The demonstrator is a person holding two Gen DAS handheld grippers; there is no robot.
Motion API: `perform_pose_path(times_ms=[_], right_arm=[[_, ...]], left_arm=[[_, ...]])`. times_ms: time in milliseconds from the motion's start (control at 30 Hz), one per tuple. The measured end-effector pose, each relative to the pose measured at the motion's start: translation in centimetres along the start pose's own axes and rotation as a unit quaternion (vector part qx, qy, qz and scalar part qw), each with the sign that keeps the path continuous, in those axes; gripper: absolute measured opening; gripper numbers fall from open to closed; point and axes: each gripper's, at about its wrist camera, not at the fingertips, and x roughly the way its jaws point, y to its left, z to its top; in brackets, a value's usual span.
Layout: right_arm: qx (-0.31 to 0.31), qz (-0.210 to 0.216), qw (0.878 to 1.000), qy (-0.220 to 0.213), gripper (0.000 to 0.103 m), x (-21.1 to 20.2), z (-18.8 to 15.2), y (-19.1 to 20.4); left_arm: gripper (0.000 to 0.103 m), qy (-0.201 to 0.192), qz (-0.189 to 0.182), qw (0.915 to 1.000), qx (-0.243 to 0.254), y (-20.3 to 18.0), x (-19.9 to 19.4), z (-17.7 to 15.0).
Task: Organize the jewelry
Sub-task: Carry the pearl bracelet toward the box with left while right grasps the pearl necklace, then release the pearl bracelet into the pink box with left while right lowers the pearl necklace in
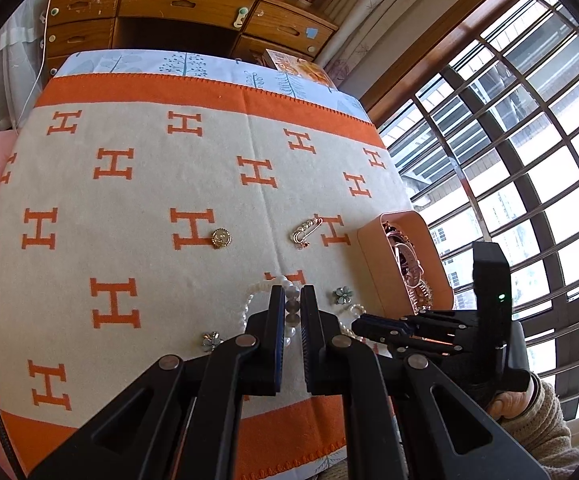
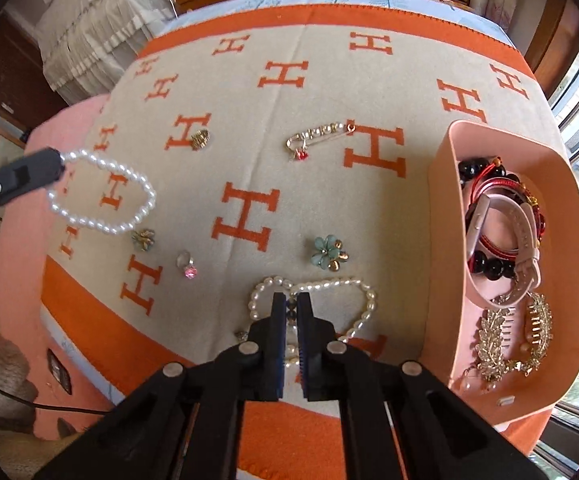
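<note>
My left gripper (image 1: pixel 291 298) is shut on a round white pearl bracelet (image 1: pixel 249 300). In the right wrist view that bracelet (image 2: pixel 101 194) hangs as an open loop from the left gripper (image 2: pixel 59 165), over the blanket's left part. My right gripper (image 2: pixel 290 306) is shut on a longer pearl strand (image 2: pixel 329 285), which lies in loops near the blanket's front edge, with dark beads between the pads. In the left wrist view the right gripper (image 1: pixel 356 323) points at these pearls, just in front of the pink box (image 1: pixel 373 256). The pink box (image 2: pixel 441 220) holds bracelets, a watch and gold hair combs.
Loose on the orange-and-cream H blanket (image 2: pixel 329 200) lie a beaded safety-pin brooch (image 2: pixel 317 134), a gold round brooch (image 2: pixel 200 138), a blue flower brooch (image 2: pixel 329 254), a pink-stone ring (image 2: pixel 187 266) and a small flower piece (image 2: pixel 144 239). Wooden drawers stand behind, a barred window at right.
</note>
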Motion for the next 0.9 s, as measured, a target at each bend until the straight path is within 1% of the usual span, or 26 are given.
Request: perform_pose_path(times_ms=[133, 200, 267, 433, 533, 633, 733, 800, 900], right_arm=[[0.028, 0.054, 0.996, -0.063, 0.005, -4.7, -0.5, -1.4], [0.037, 0.077, 0.991, -0.100, 0.005, -7.3, -0.7, -2.0], [0.043, 0.090, 0.986, -0.136, 0.005, -10.0, -0.8, -2.5], [0.050, 0.115, 0.966, -0.228, 0.005, -16.6, -1.7, -4.0], [0.053, 0.119, 0.950, -0.282, 0.005, -20.1, -2.4, -5.2], [0.060, 0.116, 0.937, -0.325, 0.005, -22.6, -3.0, -6.7], [0.063, 0.106, 0.928, -0.351, 0.005, -24.1, -3.2, -8.3], [0.070, 0.109, 0.926, -0.354, 0.005, -24.2, -3.1, -9.4], [0.084, 0.116, 0.927, -0.347, 0.005, -23.3, -2.9, -11.2]], left_arm=[[0.005, -0.008, -0.003, 0.9998, 0.017, -2.0, -0.6, 0.4], [0.005, -0.011, -0.009, 0.9995, 0.028, -3.3, -0.9, 0.6], [0.005, -0.016, -0.015, 0.9991, 0.038, -4.8, -1.1, 0.8], [0.005, -0.023, -0.032, 0.9970, 0.067, -9.3, -1.2, 1.4], [0.005, -0.025, -0.040, 0.9950, 0.088, -12.3, -0.9, 1.5], [0.005, -0.023, -0.043, 0.9929, 0.108, -15.4, -0.1, 1.5], [0.005, -0.010, -0.046, 0.9911, 0.124, -17.9, 1.2, 1.1], [0.005, 0.003, -0.047, 0.9902, 0.132, -19.3, 2.3, 0.7], [0.005, 0.025, -0.049, 0.9888, 0.139, -21.1, 4.2, -0.1]])
